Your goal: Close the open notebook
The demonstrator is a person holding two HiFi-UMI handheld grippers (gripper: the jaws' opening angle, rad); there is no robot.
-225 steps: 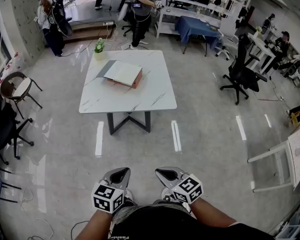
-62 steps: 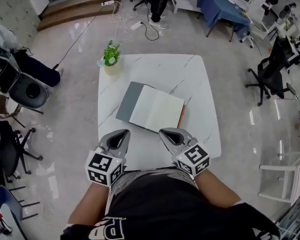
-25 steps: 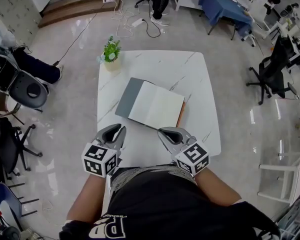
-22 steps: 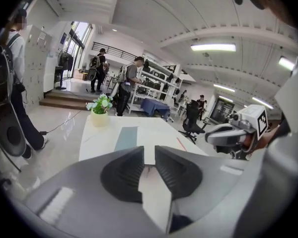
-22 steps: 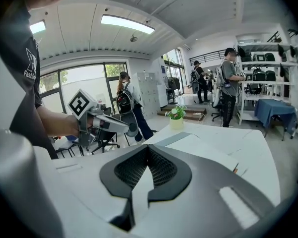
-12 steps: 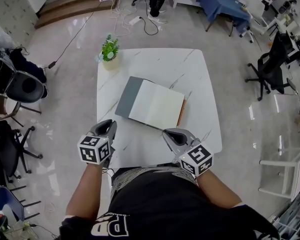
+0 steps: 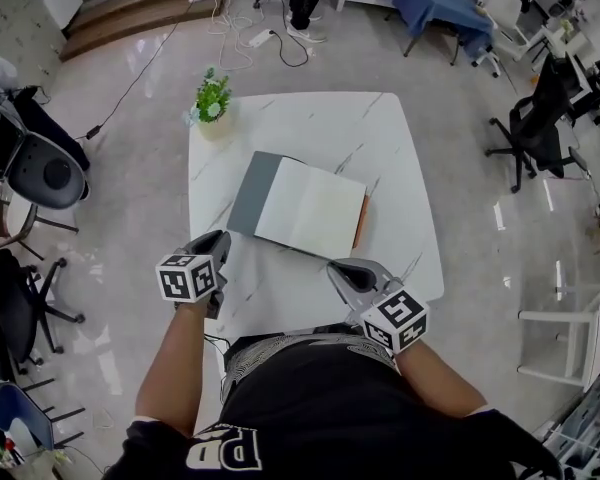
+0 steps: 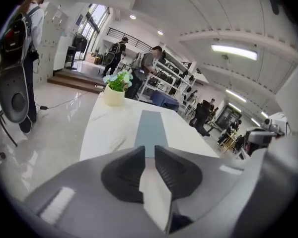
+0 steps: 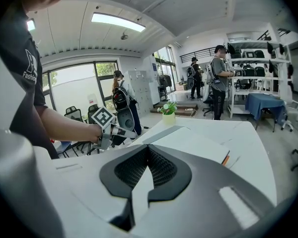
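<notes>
The open notebook (image 7: pixel 305 206) lies in the middle of the white marble table (image 7: pixel 310 128), cream pages up, its grey cover (image 7: pixel 248 193) spread flat to the left and an orange edge on the right. My left gripper (image 7: pixel 215 248) hovers at the table's near left edge, just short of the grey cover (image 8: pixel 151 128); its jaws stand a narrow slit apart with nothing between them (image 8: pixel 149 150). My right gripper (image 7: pixel 348 271) hangs over the near edge, below the notebook's right corner, shut and empty (image 9: pixel 148 148). The pages (image 9: pixel 188 140) lie ahead of it.
A small potted plant (image 7: pixel 212 96) stands at the table's far left corner. Chairs (image 7: pixel 40 173) stand left of the table, an office chair (image 7: pixel 530 128) to the right. Cables cross the floor beyond, and people stand in the background.
My left gripper has swung out to the left and forward, to the table's left edge near the grey cover. The right gripper has hardly moved. The notebook still lies open.
</notes>
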